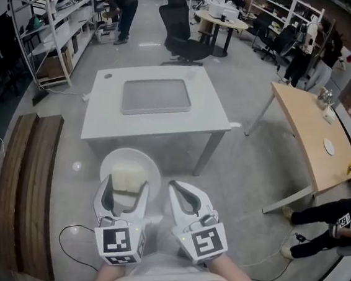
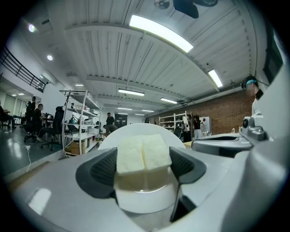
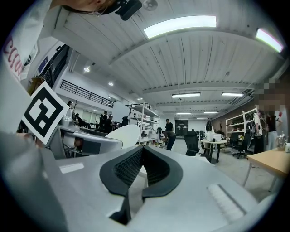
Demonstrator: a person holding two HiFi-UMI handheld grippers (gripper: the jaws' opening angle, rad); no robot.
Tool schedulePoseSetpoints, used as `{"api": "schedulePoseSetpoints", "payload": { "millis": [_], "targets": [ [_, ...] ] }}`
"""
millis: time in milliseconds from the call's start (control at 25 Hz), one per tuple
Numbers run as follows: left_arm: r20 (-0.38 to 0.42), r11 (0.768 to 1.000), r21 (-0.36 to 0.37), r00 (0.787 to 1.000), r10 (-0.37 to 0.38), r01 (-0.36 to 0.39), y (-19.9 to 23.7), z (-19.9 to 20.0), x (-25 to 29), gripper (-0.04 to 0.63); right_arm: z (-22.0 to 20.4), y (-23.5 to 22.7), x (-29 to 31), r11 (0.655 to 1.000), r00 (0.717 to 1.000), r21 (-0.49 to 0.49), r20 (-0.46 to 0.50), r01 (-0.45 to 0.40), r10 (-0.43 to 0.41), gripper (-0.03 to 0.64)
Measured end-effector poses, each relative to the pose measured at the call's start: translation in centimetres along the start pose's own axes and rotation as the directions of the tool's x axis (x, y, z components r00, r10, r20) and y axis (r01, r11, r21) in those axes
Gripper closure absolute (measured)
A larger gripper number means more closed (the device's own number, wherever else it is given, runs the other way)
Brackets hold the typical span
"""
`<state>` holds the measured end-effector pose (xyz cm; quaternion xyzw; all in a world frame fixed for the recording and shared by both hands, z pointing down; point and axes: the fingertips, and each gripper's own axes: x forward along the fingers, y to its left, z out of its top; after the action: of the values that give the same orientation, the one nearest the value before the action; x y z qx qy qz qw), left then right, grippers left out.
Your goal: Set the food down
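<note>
A pale, squarish block of food lies on a white plate, carried in the air over the floor just in front of the white table. My left gripper is shut on the food. In the left gripper view its dark pads press the two sides of the food, and the plate shows under and behind it. My right gripper hovers to the right of the plate, shut and empty. In the right gripper view its pads meet at the tip, with the plate to their left.
A grey tray lies on the white table. A wooden bench runs along the left. A wooden table stands at the right, and a seated person's legs reach in beside it. An office chair stands beyond the white table.
</note>
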<state>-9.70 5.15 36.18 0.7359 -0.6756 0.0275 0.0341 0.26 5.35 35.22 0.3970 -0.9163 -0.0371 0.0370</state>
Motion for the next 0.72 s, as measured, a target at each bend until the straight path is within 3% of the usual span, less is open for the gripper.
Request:
{"api": "schedulePoseSetpoints", "payload": {
  "millis": [720],
  "targets": [
    [-0.044,1.0,0.012,0.999,0.011,-0.01,1.9,1.7,12.5,0.239,0.9,-7.5,11.0,0.999,0.999,-0.003,-0.012,-0.041,0.041,0.615]
  ]
}}
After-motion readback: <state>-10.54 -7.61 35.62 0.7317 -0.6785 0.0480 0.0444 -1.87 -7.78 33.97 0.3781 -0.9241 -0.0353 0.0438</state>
